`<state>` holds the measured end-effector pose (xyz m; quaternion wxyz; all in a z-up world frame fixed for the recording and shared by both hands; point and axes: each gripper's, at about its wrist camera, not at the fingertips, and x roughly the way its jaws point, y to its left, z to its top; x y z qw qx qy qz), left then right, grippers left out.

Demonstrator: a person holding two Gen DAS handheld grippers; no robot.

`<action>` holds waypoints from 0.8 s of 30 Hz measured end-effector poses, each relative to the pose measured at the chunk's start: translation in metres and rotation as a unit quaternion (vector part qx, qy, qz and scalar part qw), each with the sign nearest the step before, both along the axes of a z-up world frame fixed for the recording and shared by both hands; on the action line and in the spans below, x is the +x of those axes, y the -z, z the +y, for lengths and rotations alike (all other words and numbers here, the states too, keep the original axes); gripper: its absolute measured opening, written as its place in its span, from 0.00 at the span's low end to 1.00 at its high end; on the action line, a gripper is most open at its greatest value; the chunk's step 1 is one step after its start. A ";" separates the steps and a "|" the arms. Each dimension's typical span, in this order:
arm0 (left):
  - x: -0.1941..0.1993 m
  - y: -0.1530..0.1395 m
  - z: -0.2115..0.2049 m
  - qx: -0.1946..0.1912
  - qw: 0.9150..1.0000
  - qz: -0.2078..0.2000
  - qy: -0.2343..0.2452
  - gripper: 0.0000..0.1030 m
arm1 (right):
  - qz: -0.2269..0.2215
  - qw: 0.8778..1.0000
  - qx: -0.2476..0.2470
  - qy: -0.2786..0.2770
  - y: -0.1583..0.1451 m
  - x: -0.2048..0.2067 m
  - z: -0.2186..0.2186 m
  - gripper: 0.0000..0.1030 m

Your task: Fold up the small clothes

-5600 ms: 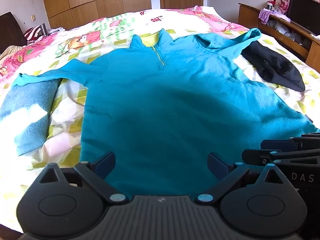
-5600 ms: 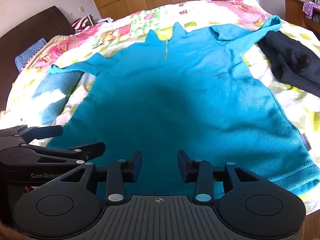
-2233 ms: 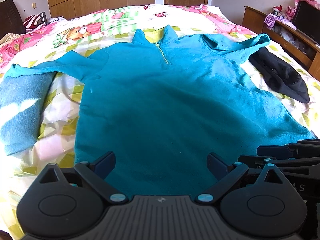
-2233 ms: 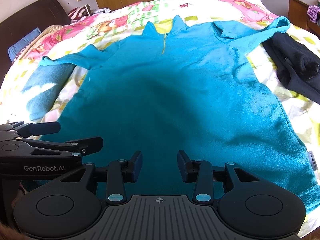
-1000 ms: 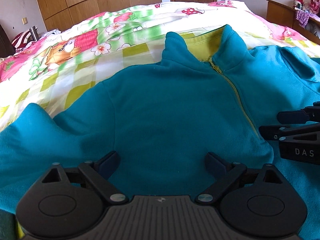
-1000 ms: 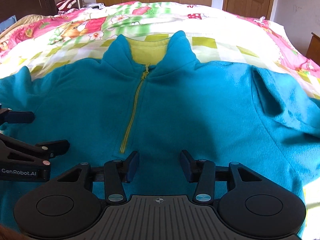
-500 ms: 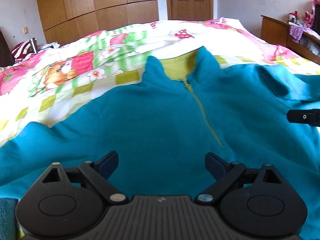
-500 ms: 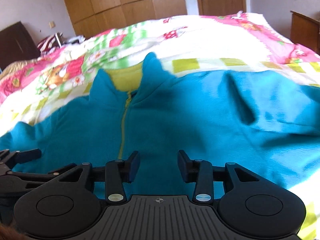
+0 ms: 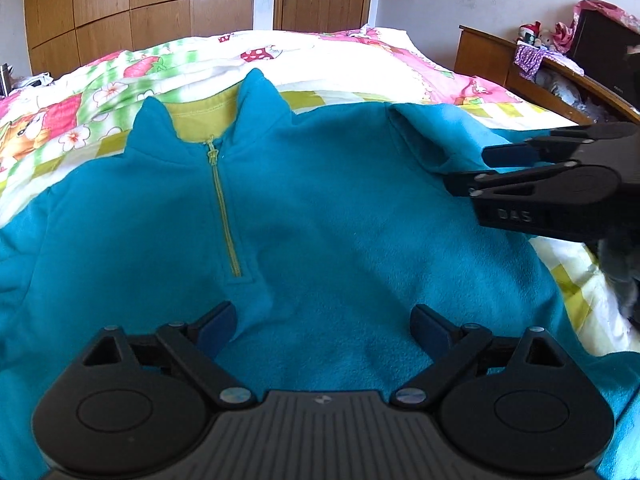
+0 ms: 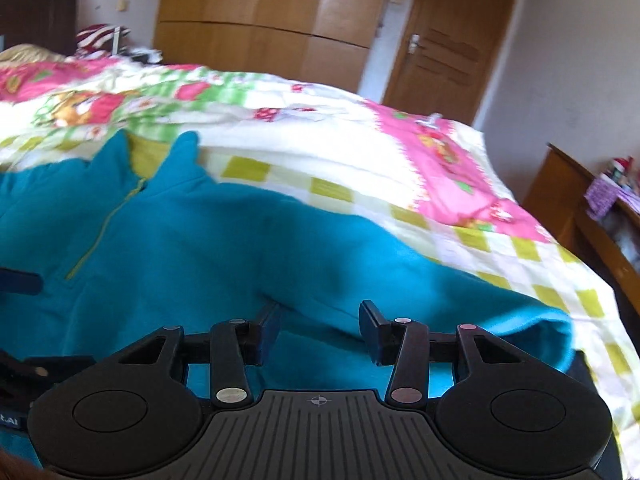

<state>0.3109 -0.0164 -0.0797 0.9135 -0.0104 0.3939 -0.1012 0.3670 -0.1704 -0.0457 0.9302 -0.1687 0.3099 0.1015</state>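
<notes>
Fleece pullover point(image 9: 320, 216), teal, half-zip, lies front-up and flat on the patterned bedspread point(image 9: 360, 52), nothing folded yet. Both tongs have come up from the hem end to the shoulders. Left tongs point(image 9: 322, 326) spread wide, empty, over the chest below the zip point(image 9: 224, 208). Right tongs point(image 10: 318, 330) part-open, just widened, hovering astride the right sleeve point(image 10: 460, 292) without pinching it. Sleeve fold looks next

Bright daylight; fisheye-bent edges; right wrist view motion-blurred.
</notes>
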 end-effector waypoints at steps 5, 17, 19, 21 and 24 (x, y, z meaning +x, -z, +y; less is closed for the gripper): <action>-0.015 0.001 0.017 -0.030 1.000 -0.003 -0.001 1.00 | -0.014 0.998 -0.064 -0.021 0.032 0.031 0.032 0.40; -0.056 -0.036 0.081 -0.053 0.998 -0.036 -0.027 1.00 | -0.022 0.990 0.131 0.050 -0.061 0.029 0.029 0.07; -0.069 -0.038 0.097 -0.047 0.997 -0.038 -0.040 1.00 | -0.039 0.988 0.146 0.010 -0.077 0.017 0.058 0.07; -0.079 -0.038 0.111 -0.043 0.997 -0.035 -0.056 1.00 | -0.038 0.986 0.158 -0.029 -0.081 0.009 0.089 0.07; -0.092 -0.033 0.126 -0.024 0.996 -0.032 -0.073 1.00 | -0.006 0.982 0.172 -0.081 -0.066 0.002 0.143 0.07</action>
